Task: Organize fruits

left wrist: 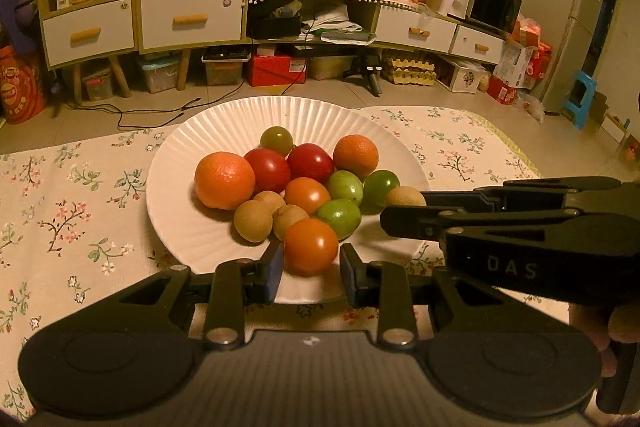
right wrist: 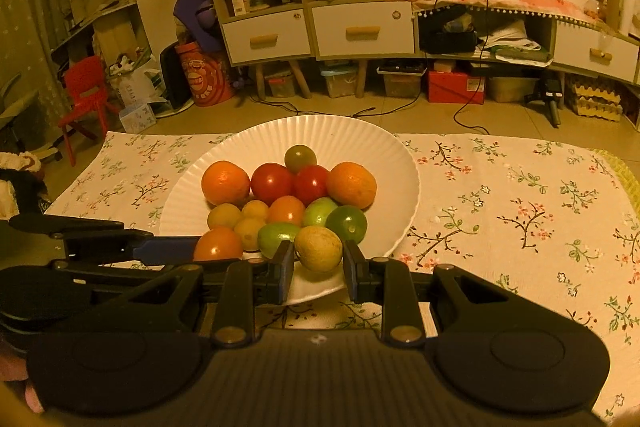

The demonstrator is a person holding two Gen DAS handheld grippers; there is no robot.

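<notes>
A white fluted plate (left wrist: 224, 123) (right wrist: 360, 131) on the floral cloth holds several fruits: oranges, red, orange and green tomatoes, and tan longans. My left gripper (left wrist: 311, 267) stands around an orange tomato (left wrist: 311, 245) at the plate's near edge, with slight gaps between its pads and the fruit. My right gripper (right wrist: 318, 267) stands around a tan longan (right wrist: 319, 249) at the plate's near right, its pads close beside it. The right gripper also shows in the left wrist view (left wrist: 404, 211), reaching in from the right. The left gripper shows in the right wrist view (right wrist: 168, 251), reaching in from the left.
A floral tablecloth (left wrist: 72, 211) (right wrist: 520, 211) covers the table around the plate. Beyond the table's far edge lie the tiled floor, a low cabinet with drawers (left wrist: 188, 19), storage boxes, cables and a red child's chair (right wrist: 84, 95).
</notes>
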